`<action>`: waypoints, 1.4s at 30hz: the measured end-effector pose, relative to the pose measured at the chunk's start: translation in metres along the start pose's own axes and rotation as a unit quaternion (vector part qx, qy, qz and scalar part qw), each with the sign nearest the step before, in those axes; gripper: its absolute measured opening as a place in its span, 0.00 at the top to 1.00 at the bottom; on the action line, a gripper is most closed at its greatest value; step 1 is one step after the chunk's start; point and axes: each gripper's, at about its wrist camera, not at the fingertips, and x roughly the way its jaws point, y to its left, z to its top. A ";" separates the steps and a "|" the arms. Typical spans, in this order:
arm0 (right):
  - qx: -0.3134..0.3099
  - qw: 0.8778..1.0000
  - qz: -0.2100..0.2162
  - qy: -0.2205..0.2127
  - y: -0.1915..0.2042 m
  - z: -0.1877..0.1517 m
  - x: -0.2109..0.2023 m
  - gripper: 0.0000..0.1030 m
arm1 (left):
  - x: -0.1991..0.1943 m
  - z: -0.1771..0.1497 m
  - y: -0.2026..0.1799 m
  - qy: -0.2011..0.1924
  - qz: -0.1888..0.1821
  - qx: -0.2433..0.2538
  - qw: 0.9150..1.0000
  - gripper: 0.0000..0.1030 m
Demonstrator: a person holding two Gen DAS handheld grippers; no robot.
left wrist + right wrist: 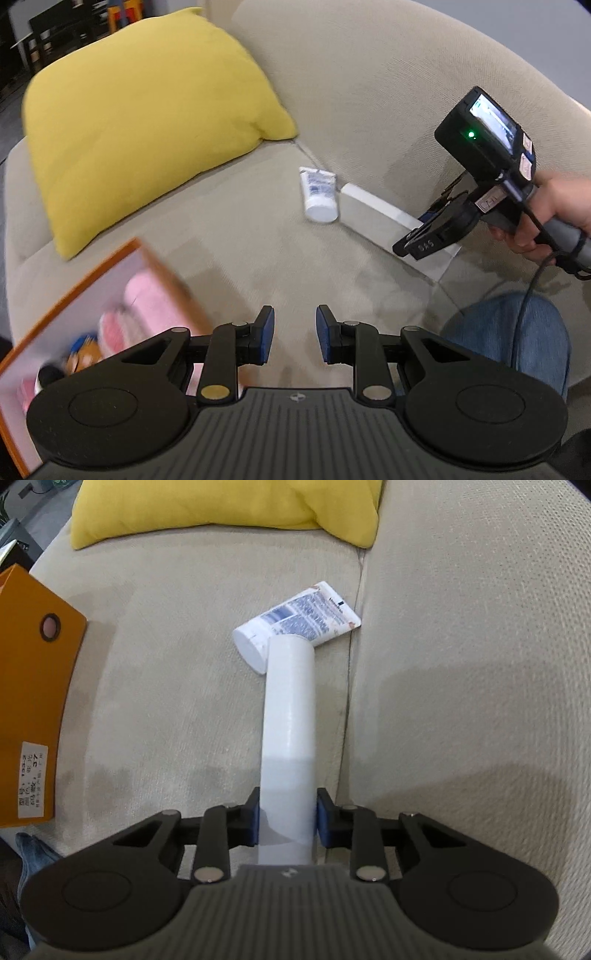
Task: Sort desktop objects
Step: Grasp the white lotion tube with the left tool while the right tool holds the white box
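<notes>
The right tongs [287,821] are clamped on a long white box [290,716], the blue pads pressed against its two narrow sides at the near end. The box lies on the beige sofa seat [177,664], close beside the seam where the seat meets the backrest. Its long axis runs along that seam, and its far end points at the yellow cushion [221,509] in the back corner of the seat. That far end overlaps the capped end of a white cream tube [299,622] in the right wrist view; the left wrist view shows the two just beside each other, and I cannot tell if they touch. The tube lies flat, cap toward the front of the seat, its crimped tail angled toward the seam.

The box looks stiff, smooth and light, likely thin card, so a hard squeeze could dent it. Held at one end, it will probably droop or swing; a hold nearer the middle would carry it steadier. The tube looks soft and squashy in the body, firm only at the cap, and should roll easily on the fabric.

The left tongs [294,334] stand apart with nothing between them, hovering over the front of the seat. An orange box [122,258] with pink, soft-looking items inside sits at the seat's left edge, probably the sorting bin.
</notes>
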 end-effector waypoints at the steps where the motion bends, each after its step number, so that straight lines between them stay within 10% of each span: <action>1: 0.000 1.000 0.003 0.001 -0.004 0.001 0.000 0.71 | 0.008 0.009 -0.002 0.004 -0.002 0.005 1.000 0.72; 16: 0.052 0.993 0.088 0.055 -0.033 0.026 0.028 0.71 | 0.149 0.123 0.001 0.050 -0.027 0.033 0.998 0.49; 35: 0.069 0.988 0.118 0.073 -0.032 0.056 0.050 0.70 | 0.244 0.164 0.006 0.077 -0.077 0.056 0.993 0.41; 42: 0.074 0.988 0.121 0.065 -0.030 0.054 0.049 0.71 | 0.249 0.163 -0.018 0.080 -0.081 0.082 0.990 0.78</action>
